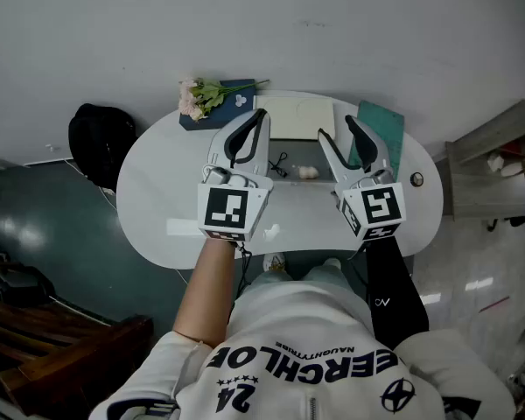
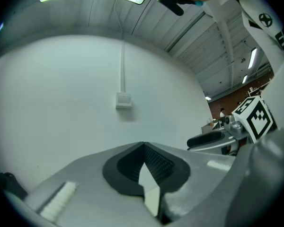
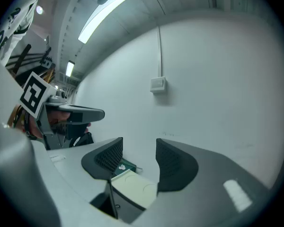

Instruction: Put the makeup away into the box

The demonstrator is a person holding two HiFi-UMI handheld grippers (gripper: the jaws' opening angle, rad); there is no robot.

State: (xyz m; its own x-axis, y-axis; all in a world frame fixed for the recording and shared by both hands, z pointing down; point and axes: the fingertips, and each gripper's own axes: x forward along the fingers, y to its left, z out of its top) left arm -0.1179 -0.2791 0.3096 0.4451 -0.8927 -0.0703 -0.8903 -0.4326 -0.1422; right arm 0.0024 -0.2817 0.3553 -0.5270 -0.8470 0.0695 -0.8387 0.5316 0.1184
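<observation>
A cream box [image 1: 302, 116] with a flat lid stands at the back of the white oval table [image 1: 157, 191]. In front of it lie small makeup items: a thin black one [image 1: 280, 164] and a pale lump [image 1: 307, 172]. My left gripper [image 1: 258, 116] hovers over the table left of them; in the left gripper view its pads [image 2: 154, 162] meet at the tip, shut and holding nothing. My right gripper [image 1: 336, 127] hovers to their right, open and empty. The right gripper view shows the cream box [image 3: 132, 188] through the gap between the right gripper [image 3: 138, 148] jaws.
A dark blue book with pink flowers [image 1: 212, 97] lies at the back left, a teal flat item [image 1: 381, 129] at the back right, and a small round object [image 1: 416, 179] near the right edge. A black bag [image 1: 101, 138] sits left of the table, shelving [image 1: 490, 164] right.
</observation>
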